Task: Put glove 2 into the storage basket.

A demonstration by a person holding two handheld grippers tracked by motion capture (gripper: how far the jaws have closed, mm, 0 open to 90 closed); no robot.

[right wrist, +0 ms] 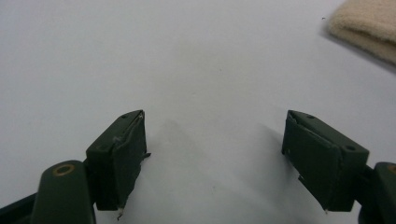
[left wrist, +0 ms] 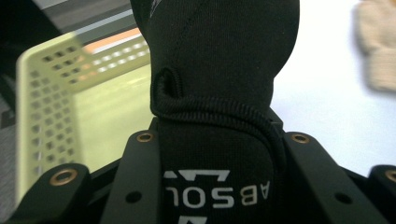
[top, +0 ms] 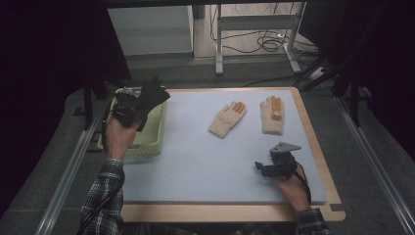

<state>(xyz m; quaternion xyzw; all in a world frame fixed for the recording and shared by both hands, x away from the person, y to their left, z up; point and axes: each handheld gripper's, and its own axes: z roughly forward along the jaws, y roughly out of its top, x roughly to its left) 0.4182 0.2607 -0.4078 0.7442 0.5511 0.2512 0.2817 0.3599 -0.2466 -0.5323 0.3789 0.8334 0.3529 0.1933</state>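
Observation:
A black glove (top: 152, 94) with white lettering (left wrist: 219, 70) is pinched at its cuff between the jaws of my left gripper (top: 138, 106), which is shut on it and held above the pale green basket (top: 147, 147). The glove's fingers stick up and to the right. In the left gripper view the glove covers most of the gap between the jaws of that gripper (left wrist: 217, 140), with the perforated basket (left wrist: 42, 116) behind it at the left. My right gripper (top: 262, 168) rests low over the mat at the front right, open with nothing between its jaws (right wrist: 215, 158).
Two cream knit gloves with orange fingertips lie on the pale blue mat (top: 195, 161), one in the middle (top: 227, 119), one farther right (top: 272, 115). A cream cuff (right wrist: 369, 28) lies ahead of the right gripper. The wooden table edge (top: 220, 213) frames the mat.

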